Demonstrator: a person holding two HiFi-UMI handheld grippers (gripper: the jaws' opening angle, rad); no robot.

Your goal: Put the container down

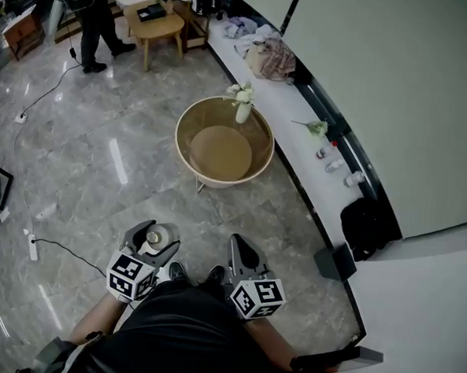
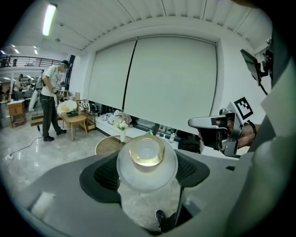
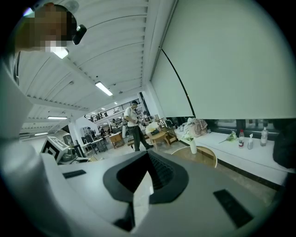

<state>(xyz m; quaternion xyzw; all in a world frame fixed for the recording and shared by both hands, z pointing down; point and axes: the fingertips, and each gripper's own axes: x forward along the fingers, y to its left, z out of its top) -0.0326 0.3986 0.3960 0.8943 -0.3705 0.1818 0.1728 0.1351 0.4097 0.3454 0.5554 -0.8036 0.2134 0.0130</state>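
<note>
The head view looks steeply down from above on grey marble floor (image 1: 101,158), taking in the left gripper (image 1: 155,236) and right gripper (image 1: 241,249) below. Each gripper view rides close behind its own jaws, facing level. All three share the round tan bowl-shaped table (image 1: 224,142) and long white counter (image 1: 297,115)

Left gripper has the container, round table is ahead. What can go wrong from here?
1. The container is clear and round, pinched by its sides in the left gripper above hard floor; it may slip or tip on the way.
2. A vase stands at the rim of the table; setting down close to it may knock it over.
3. A power strip and its cable lie on the floor near the feet: possible trip.
</note>
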